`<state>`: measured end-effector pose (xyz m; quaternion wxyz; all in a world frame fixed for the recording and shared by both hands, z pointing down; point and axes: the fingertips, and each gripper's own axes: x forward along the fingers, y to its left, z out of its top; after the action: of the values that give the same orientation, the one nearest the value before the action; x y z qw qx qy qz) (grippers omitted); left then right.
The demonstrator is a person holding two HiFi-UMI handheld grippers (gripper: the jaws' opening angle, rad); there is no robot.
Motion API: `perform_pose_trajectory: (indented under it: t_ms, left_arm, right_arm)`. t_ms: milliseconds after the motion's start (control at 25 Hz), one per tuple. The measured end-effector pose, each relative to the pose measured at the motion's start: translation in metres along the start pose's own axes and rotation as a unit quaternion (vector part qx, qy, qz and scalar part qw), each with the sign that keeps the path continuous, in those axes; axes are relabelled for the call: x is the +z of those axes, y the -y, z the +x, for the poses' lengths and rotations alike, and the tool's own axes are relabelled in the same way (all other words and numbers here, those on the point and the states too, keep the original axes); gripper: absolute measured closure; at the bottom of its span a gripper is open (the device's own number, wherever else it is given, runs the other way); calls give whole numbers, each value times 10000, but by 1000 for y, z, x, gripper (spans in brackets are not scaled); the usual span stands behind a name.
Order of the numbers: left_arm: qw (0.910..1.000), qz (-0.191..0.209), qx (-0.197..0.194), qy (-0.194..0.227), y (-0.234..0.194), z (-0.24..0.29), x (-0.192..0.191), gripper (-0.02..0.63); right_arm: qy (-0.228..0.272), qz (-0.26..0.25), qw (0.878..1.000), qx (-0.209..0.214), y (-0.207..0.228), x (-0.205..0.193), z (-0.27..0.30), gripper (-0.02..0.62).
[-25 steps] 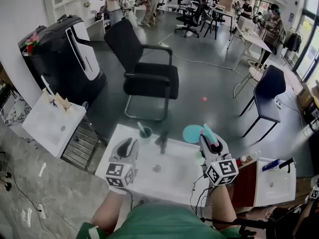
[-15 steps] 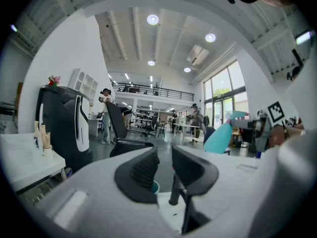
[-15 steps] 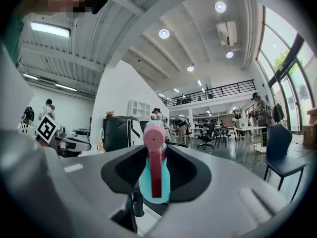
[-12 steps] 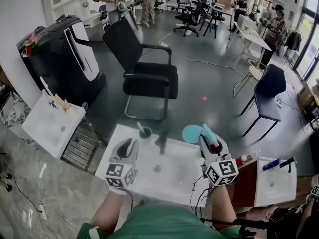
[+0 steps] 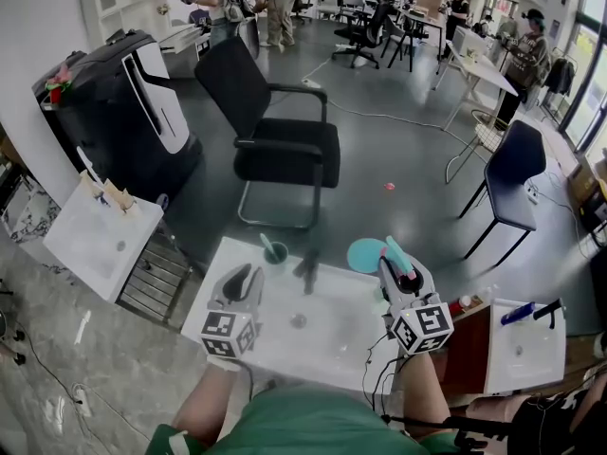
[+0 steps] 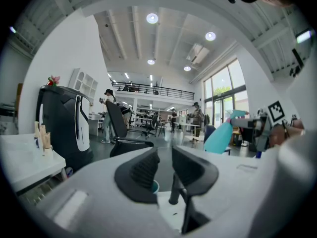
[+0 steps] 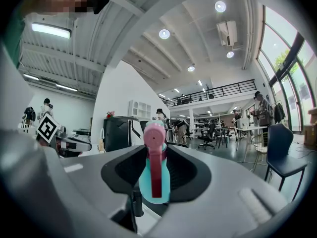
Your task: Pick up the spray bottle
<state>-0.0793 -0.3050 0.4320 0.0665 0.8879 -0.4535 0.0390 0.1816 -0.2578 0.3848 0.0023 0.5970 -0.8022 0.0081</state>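
Right gripper (image 5: 396, 275) clamped on the teal spray bottle (image 7: 154, 175), right of the dark post (image 5: 308, 271). Left gripper (image 5: 242, 281) left of that post, jaws apart, empty. Green cup (image 5: 276, 251) just beside the post.

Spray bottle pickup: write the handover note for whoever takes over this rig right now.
Right tongs: shut on the spray bottle, just below its pink head.
Left tongs: open, nothing between them, over the white top.
Bottle: held off the white top, teal body pointing away from the person.
Done: grasp and lift.
Left: probably only to keep the grip steady.
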Motion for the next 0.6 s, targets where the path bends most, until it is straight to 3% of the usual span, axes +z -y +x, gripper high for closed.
perform_pose_trajectory:
  t_ms: [600]
  left_arm:
    - [10000, 64, 49, -32, 11, 3, -1, 518]
  right_arm:
    - [64, 65, 9999, 46, 11, -3, -5, 465]
